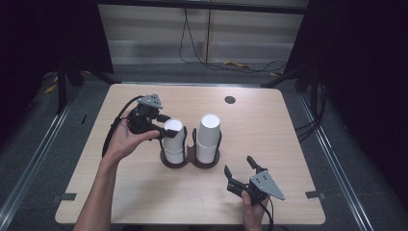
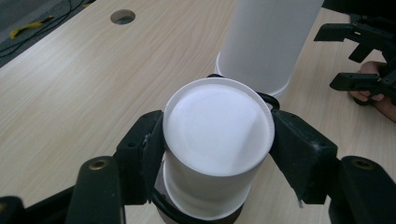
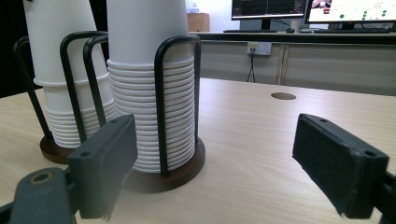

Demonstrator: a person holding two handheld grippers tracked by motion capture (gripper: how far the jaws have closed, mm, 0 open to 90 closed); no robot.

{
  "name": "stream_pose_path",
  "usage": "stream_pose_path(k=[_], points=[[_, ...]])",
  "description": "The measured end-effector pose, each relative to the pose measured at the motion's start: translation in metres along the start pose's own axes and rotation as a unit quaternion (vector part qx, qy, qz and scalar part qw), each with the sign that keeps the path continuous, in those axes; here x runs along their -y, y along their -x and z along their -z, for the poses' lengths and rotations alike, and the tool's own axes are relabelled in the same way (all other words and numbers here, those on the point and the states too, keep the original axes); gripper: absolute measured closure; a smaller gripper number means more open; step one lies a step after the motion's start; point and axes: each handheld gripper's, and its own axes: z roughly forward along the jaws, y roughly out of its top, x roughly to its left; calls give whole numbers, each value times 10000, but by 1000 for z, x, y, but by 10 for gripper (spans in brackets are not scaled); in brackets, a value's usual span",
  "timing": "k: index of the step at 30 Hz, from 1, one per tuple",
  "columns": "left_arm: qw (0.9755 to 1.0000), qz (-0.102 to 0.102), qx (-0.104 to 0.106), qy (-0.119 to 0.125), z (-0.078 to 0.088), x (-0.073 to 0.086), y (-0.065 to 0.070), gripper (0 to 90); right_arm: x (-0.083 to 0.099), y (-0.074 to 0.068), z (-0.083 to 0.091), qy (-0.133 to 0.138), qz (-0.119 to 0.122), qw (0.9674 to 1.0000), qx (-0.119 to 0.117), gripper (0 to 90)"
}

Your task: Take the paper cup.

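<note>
Two stacks of upturned white paper cups stand in a dark wire holder [image 1: 190, 162] at mid-table. My left gripper [image 1: 168, 131] comes in from the left and is shut on the top cup [image 1: 174, 129] of the left stack. In the left gripper view its pads [image 2: 152, 149] press both sides of that cup [image 2: 217, 128], just below the upturned base. The right stack [image 1: 210, 131] stands untouched beside it. My right gripper [image 1: 238, 165] rests low near the table's front right, open with nothing between its jaws. In the right gripper view [image 3: 212, 163] it faces the right stack [image 3: 140, 70] and the holder's wire loops.
A round cable hole [image 1: 230, 100] sits in the wooden table [image 1: 269, 130] at the back centre. Dark curtains flank the table, and cables lie on the floor behind it. Monitors and a desk [image 3: 299, 32] stand far off in the right gripper view.
</note>
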Motion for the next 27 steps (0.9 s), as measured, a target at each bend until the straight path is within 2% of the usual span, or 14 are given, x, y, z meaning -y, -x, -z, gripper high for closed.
stream_pose_path(k=[9,23,27], points=[[9997,31,-41,232,9,-1,2,365,0,0,0,-10,-17,10000,-31,136],[9991,81,-98,405,21,-6,4,365,0,0,0,-9,-25,10000,-19,136],[9988,31,-132,465,25,-8,5,366,0,0,0,-7,-21,10000,-21,136]])
